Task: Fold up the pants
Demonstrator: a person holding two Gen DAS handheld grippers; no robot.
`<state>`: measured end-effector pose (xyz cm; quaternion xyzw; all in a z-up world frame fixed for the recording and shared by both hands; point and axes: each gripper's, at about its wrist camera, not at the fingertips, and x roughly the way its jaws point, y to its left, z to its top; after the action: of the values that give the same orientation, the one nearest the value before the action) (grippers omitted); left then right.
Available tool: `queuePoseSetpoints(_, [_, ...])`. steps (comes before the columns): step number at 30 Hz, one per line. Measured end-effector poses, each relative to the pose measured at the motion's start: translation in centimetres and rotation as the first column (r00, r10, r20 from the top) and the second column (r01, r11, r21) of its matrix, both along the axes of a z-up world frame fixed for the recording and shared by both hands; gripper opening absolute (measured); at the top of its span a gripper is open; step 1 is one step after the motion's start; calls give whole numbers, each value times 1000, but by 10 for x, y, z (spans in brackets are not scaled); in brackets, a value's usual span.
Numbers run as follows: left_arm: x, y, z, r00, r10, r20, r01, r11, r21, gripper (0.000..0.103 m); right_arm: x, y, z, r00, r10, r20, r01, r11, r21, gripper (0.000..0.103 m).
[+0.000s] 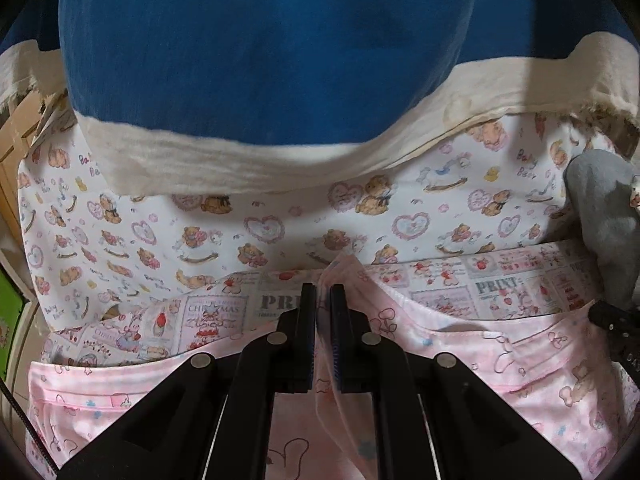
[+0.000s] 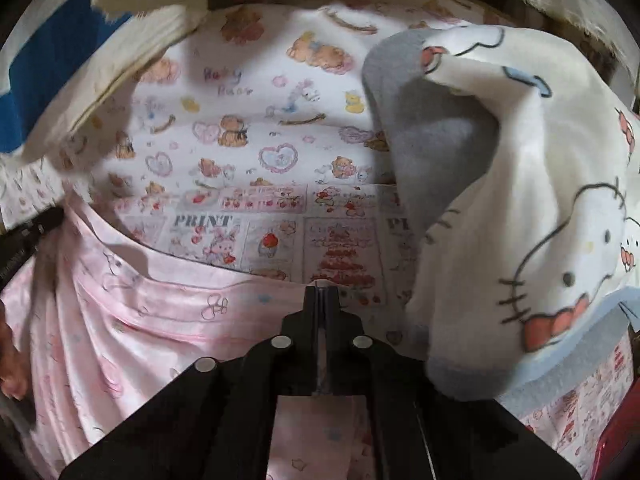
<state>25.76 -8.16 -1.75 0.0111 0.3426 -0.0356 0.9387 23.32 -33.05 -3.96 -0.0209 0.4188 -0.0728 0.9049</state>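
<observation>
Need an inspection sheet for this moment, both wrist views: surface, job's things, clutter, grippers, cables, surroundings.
surface: bear-print sheet with a PRINT-pattern cloth over its near part
job's things: pink pants, rumpled, lying on the PRINT-pattern cloth
clutter: cat-print blanket, grey-backed, heaped at the right; blue-and-cream blanket at the far side
grippers: left gripper shut on a raised fold of the pants; right gripper shut on the pants' edge
cables: thin dark cord at the left view's lower left edge
surroundings: wooden furniture at left
</observation>
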Motion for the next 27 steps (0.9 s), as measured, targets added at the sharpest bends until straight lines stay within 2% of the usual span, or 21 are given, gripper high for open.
queuePoseSetpoints(3, [-5, 0, 7, 999, -30, 36, 31, 999, -32, 7, -13, 2, 15, 993, -48, 111, 60, 992, -111, 2])
queuePoseSetpoints(6, [-7, -2, 11, 997, -49, 53, 52, 997, -62, 7, -16, -6, 30, 983, -100, 155, 118, 987, -113, 2])
queuePoseSetpoints(10, [8, -10, -3, 999, -48, -23, 47, 999, -20, 7, -4, -4, 22, 987, -110, 121, 128, 980, -152, 2])
queuePoseSetpoints(14, [19, -1, -11, 995, -57, -81, 49, 993, -105, 11, 9, -5, 4, 991, -125, 49, 132, 973, -192, 2])
queuePoseSetpoints(18, [23, 1, -15, 992, -67, -110, 54, 991, -121, 14, 7, -5, 4, 992, -114, 48, 121, 974, -193, 2])
queuePoseSetpoints(19, [22, 0, -15, 992, -69, -104, 58, 993, -105, 26, 6, -6, 5, 993, -110, 49, 117, 976, -185, 2])
queuePoseSetpoints(20, [20, -3, -14, 993, -70, -94, 62, 995, -84, 52, 4, -7, 5, 993, -104, 52, 111, 979, -173, 2])
queuePoseSetpoints(21, [17, -6, -12, 995, -71, -76, 66, 996, -64, 64, 3, -7, 6, 994, -99, 53, 107, 982, -154, 6])
queuePoseSetpoints(22, [12, -8, -9, 996, -77, -53, 74, 996, -50, 70, 1, -9, 7, 994, -94, 48, 99, 987, -123, 9])
queuePoseSetpoints(23, [7, -10, -6, 995, -90, -38, 89, 995, -39, 70, -2, -12, 12, 996, -81, 40, 83, 995, -59, 18])
queuePoseSetpoints(24, [0, -13, 0, 993, -114, -22, 113, 993, -37, 70, -5, -14, 15, 997, -64, 42, 65, 998, -12, 31])
queuePoseSetpoints(25, [-8, -14, 8, 991, -132, -1, 132, 990, -49, 71, -11, -15, 20, 998, -39, 49, 36, 998, 49, 39])
queuePoseSetpoints(26, [-16, -14, 17, 990, -141, 21, 142, 988, -62, 71, -15, -13, 24, 998, -28, 56, 23, 997, 75, 55])
queuePoseSetpoints(27, [-25, -14, 26, 989, -145, 38, 148, 986, -73, 71, -22, -11, 31, 997, -20, 75, 13, 995, 94, 65])
